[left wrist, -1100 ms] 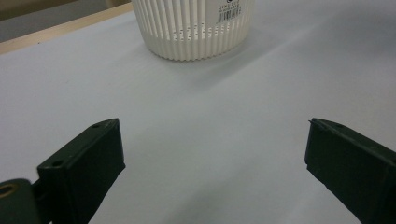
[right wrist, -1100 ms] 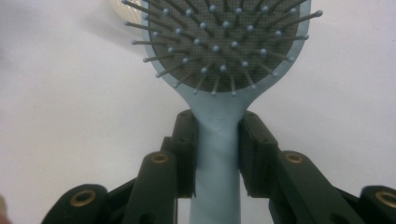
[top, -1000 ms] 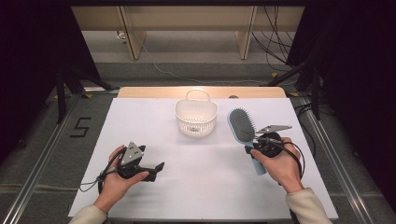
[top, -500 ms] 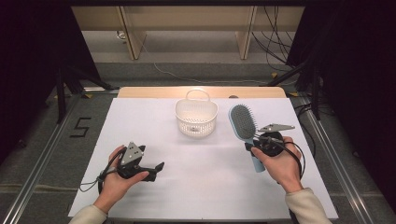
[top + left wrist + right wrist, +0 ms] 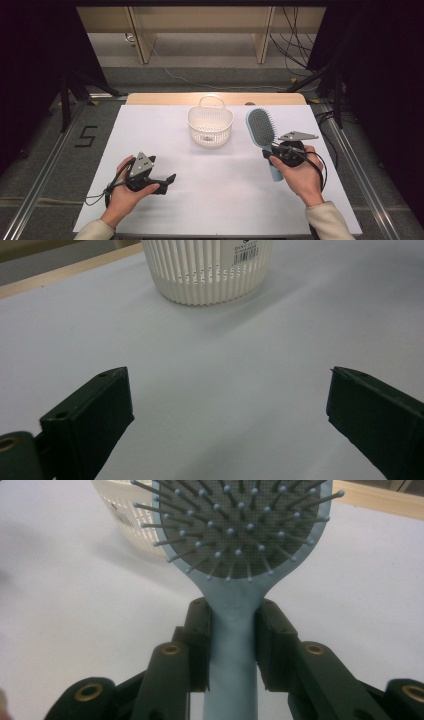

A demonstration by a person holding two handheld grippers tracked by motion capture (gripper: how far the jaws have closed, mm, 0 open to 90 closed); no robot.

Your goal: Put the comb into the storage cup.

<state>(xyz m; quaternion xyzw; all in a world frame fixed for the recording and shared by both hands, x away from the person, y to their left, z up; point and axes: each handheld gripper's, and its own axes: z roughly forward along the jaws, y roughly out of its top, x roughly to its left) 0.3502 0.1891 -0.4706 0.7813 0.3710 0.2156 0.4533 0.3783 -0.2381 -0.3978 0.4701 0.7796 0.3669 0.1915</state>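
Note:
A light blue hairbrush (image 5: 261,130) with a grey bristle pad lies at the right of the white table, its head (image 5: 240,525) pointing away from me. My right gripper (image 5: 234,630) is shut on the hairbrush's handle just below the head; in the high view that gripper (image 5: 272,152) sits in the person's right hand. A white slatted basket (image 5: 210,125) with a loop handle stands at the table's back middle, also seen as the basket (image 5: 207,267) ahead of the left gripper. My left gripper (image 5: 170,180) rests low at the front left, jaws wide apart with nothing between them (image 5: 230,410).
The white table sheet (image 5: 225,200) has a wooden strip (image 5: 165,98) along its far edge. Cables trail from both grippers. Dark stands and cables sit on the floor beyond the table. A "5" mark (image 5: 86,136) is on the floor at the left.

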